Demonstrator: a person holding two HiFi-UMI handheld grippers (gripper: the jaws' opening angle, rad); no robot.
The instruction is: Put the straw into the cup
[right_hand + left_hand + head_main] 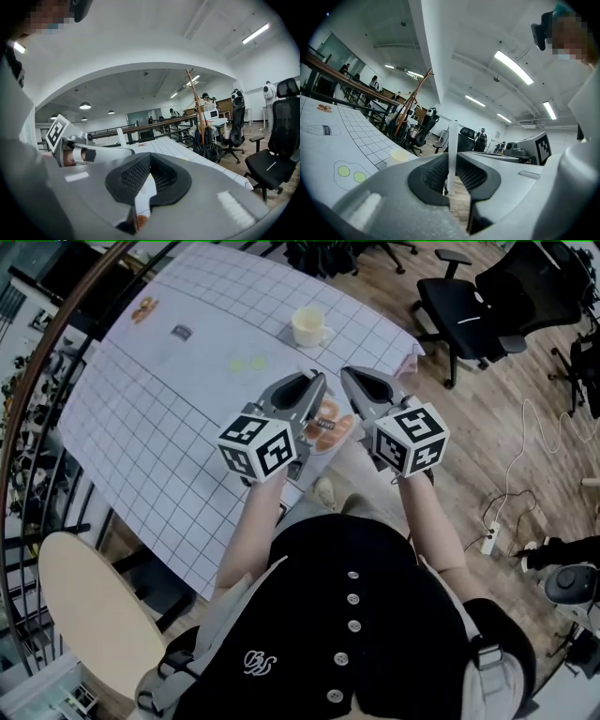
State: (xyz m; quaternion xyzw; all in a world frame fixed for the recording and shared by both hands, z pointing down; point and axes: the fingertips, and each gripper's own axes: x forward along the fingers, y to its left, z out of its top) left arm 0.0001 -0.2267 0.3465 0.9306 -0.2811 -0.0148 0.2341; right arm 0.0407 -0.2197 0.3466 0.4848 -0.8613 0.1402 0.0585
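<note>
Straw (453, 138), white, slim and upright, sits pinched in the left gripper (451, 164); right gripper (149, 157) pressed together.

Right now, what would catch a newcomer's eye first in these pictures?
In the middle of the head view, the left claw pinches a white straw upright. The right claw is beside it, shut and empty. Beyond them a cream cup stands near the far edge of the gridded table, apart from both claws.

Gridded white table (141, 418): cream cup (309, 326) near far edge, green dots (246, 363) nearby.
</note>
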